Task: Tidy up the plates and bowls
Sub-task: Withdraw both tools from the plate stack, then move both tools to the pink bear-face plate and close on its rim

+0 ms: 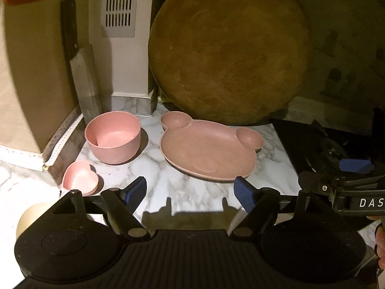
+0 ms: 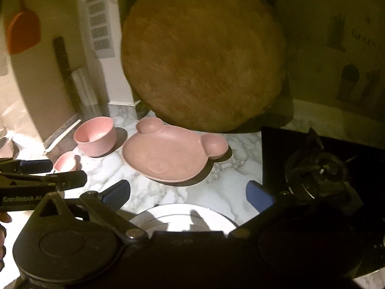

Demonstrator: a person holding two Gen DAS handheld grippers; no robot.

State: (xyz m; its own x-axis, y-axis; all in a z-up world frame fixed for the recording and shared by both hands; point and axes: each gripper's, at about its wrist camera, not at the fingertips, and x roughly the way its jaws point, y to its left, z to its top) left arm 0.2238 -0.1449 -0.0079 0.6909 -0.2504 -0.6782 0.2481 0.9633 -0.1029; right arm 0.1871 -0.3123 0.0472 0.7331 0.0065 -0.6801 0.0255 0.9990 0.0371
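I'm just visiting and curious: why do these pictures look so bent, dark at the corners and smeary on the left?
Left wrist view: the fisheye lens bends the wall, glare whitens the marble counter, and the knife is blurred. Right wrist view: dark corners, a smeared orange spatula, and the bear-shaped plate casts a hard shadow.

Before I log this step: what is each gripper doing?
Left gripper: open, holding nothing.
Right gripper: open wide, holding nothing.

2 wrist views, angled down, sharing countertop (image 1: pixel 182 187)
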